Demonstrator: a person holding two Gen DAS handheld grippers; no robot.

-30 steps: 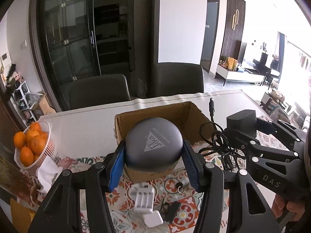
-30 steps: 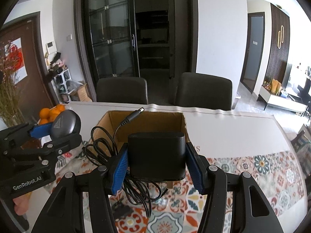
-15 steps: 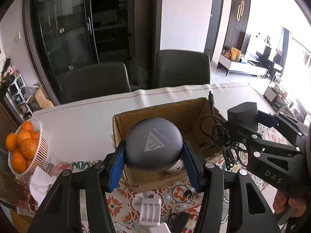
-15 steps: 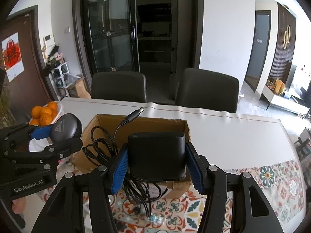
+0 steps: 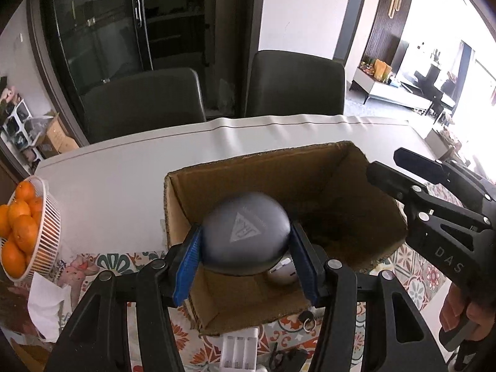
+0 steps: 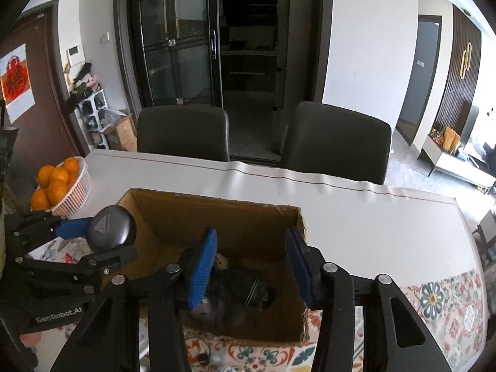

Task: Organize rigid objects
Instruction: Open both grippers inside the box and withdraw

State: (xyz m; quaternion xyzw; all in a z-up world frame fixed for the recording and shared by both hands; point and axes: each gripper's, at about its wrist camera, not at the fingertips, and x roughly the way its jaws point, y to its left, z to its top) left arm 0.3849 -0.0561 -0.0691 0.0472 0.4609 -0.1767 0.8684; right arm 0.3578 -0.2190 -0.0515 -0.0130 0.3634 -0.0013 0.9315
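A grey round case point(image 5: 245, 232) with a triangle logo is clamped between the blue pads of the left hand-held gripper point(image 5: 245, 257) and is held above the open cardboard box point(image 5: 325, 167), over its near left part. The right hand-held gripper point(image 6: 251, 266) is seen spread wide with nothing between its pads, positioned over the same box. Beneath it, a black power adapter with its cord point(image 6: 238, 291) is seen lying on the box floor, blurred. A small pale rounded item point(image 5: 282, 272) is also visible inside the box, below the case. The box is set on the desk point(image 6: 372, 229), partly on a patterned mat point(image 6: 440, 303). A white basket of oranges point(image 5: 21, 229) is placed near the desk's left edge. A white battery charger point(image 5: 238, 350) is lying near the front edge.
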